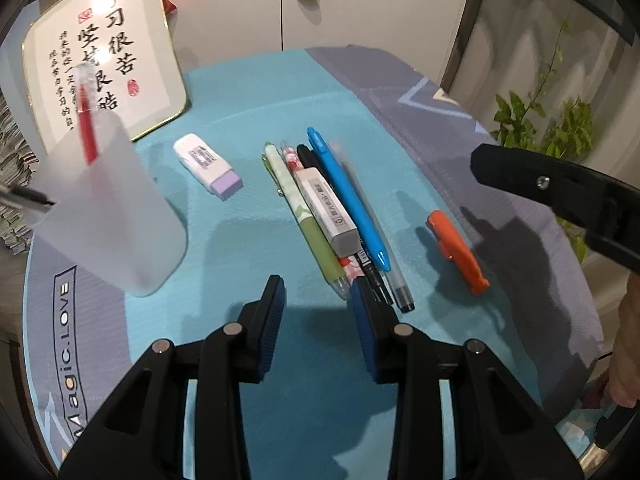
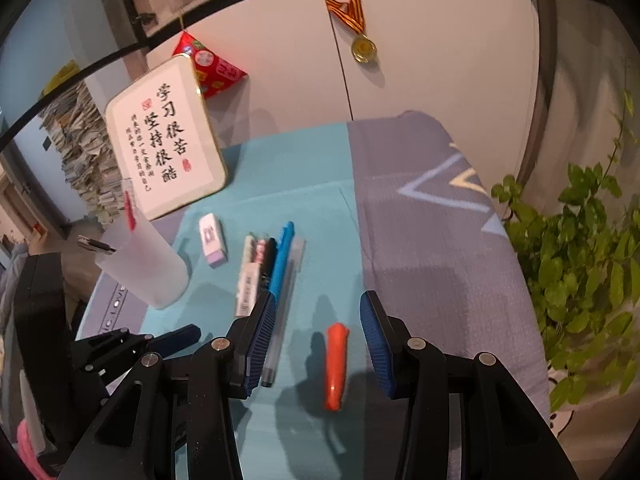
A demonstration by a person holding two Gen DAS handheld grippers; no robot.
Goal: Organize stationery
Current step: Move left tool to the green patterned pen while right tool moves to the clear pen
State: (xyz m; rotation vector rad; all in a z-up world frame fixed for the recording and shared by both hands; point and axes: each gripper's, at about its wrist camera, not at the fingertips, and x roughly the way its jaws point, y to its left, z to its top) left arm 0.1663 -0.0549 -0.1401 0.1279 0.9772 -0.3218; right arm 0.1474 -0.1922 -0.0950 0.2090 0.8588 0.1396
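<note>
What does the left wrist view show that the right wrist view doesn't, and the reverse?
Only the left wrist view shows the MAGIC.LOVE lettering in full and the tips of the bundled pens. Only the right wrist view shows the red packet clearly, the medal's ribbon and the paper stack. Both show the frosted cup, the purple-ended eraser, the blue pen, the orange cutter, the calligraphy plaque, and empty jaws on the left gripper and the right gripper.
</note>
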